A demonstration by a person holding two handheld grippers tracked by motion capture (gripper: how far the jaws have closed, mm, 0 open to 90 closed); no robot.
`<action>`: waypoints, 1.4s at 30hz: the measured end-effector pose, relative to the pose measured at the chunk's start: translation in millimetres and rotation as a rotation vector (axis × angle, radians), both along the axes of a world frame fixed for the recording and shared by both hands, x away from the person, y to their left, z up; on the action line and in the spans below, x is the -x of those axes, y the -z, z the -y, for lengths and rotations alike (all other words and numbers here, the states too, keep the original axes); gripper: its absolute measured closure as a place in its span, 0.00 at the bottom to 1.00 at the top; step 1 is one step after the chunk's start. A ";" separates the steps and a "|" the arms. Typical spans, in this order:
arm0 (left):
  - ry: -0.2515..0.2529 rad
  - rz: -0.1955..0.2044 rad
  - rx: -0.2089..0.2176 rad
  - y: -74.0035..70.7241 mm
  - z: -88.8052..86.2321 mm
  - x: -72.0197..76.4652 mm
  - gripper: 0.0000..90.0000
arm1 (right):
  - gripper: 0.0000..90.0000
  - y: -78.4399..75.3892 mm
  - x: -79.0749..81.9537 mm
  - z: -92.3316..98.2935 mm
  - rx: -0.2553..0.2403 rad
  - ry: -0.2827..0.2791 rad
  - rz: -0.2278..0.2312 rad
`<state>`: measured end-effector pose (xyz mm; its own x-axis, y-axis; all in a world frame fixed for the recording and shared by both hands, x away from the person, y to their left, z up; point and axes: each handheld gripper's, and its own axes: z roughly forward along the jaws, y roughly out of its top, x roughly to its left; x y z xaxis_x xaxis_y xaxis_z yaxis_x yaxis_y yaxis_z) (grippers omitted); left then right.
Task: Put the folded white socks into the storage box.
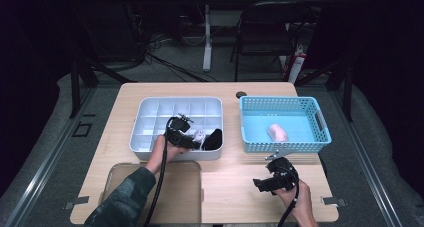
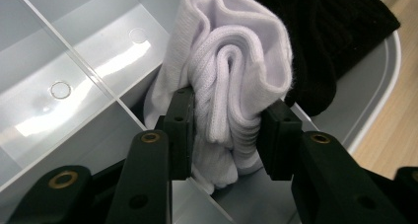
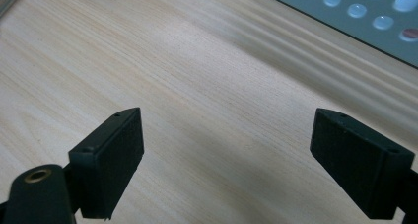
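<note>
A rolled white sock (image 2: 231,61) sits in a front compartment of the white divided tray (image 1: 150,112). My left gripper (image 2: 226,130) is shut on it, a pad pressing each side of the roll. In the high view the left gripper (image 1: 196,141) reaches into the tray's front right part, where the white sock (image 1: 199,134) lies beside a black sock (image 1: 214,139). The black sock (image 2: 325,31) touches the white one. My right gripper (image 1: 260,184) hovers open over the bare table, and its jaws stand wide apart with nothing between them (image 3: 226,150).
A blue basket (image 1: 320,122) at the right holds a pink rolled item (image 1: 278,132); its perforated wall (image 3: 355,12) lies just beyond the right gripper. A clear plastic lid (image 1: 180,187) rests at the front left. The tray's other compartments (image 2: 74,51) look bare.
</note>
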<state>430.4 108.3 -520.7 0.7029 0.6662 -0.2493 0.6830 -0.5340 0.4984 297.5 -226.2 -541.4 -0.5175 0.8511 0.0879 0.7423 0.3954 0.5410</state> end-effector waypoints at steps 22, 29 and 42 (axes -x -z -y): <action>-0.022 0.081 -0.057 -25.8 17.8 -8.9 0.46 | 0.14 -1.1 -0.2 1.1 -0.004 0.002 0.000; -0.013 0.047 -0.057 -15.7 14.0 -11.4 0.64 | 0.14 -0.2 -0.3 -0.3 -0.003 -0.003 -0.004; 0.009 0.077 -0.145 -8.4 18.1 -8.3 0.78 | 0.14 1.1 0.4 -1.8 -0.006 0.002 0.006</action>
